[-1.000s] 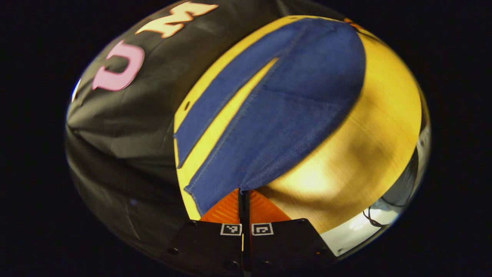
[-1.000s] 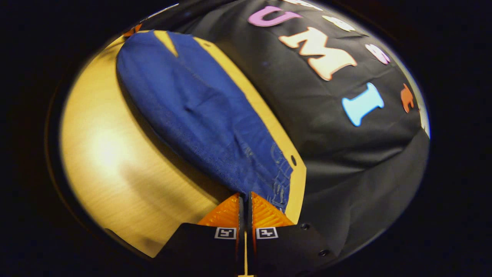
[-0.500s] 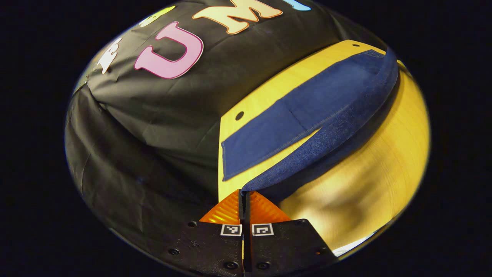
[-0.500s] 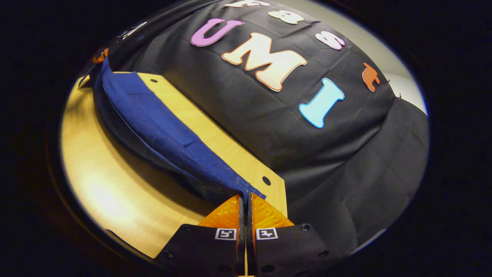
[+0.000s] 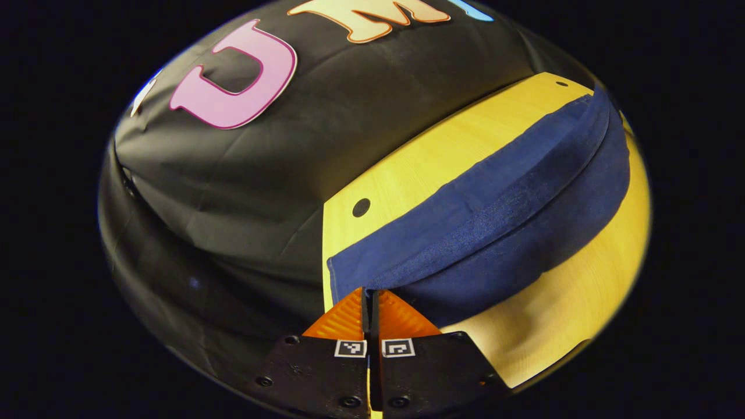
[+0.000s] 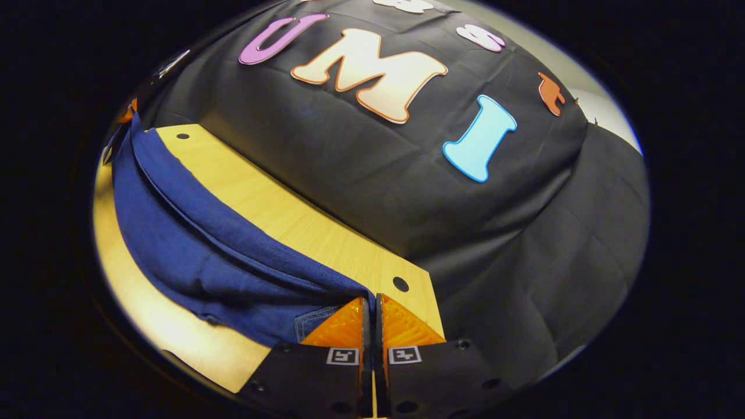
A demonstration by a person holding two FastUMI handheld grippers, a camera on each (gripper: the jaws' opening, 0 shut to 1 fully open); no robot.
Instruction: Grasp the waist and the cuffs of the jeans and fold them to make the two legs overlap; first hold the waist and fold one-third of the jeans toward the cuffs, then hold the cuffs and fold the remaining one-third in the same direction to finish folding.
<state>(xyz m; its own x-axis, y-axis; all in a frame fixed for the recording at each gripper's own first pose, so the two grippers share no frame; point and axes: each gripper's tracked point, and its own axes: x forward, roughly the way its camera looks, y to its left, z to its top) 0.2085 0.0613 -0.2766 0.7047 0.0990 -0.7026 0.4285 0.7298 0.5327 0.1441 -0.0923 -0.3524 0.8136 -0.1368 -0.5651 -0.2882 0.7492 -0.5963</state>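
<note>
On the table (image 5: 553,326), a pale wooden top set against the black booth wall, the jeans (image 5: 489,233) lie doubled lengthwise, one leg over the other, in a long band just beside the table's far edge. The step in hand looks like the leg-over-leg fold being laid down. To do it well, both ends should come down together, the upper edge lined up over the lower one and the cloth kept lightly taut between the hands so no slack bunches mid-length; release only once the layers sit flat. The left gripper (image 5: 370,302) has its orange fingers clenched on the jeans' near end, the cloth running from the tips away across the table. The right gripper (image 6: 371,308) is likewise pinched tight on the other end, by a stitched pocket (image 6: 311,323), close to the table's corner hole (image 6: 400,284).
</note>
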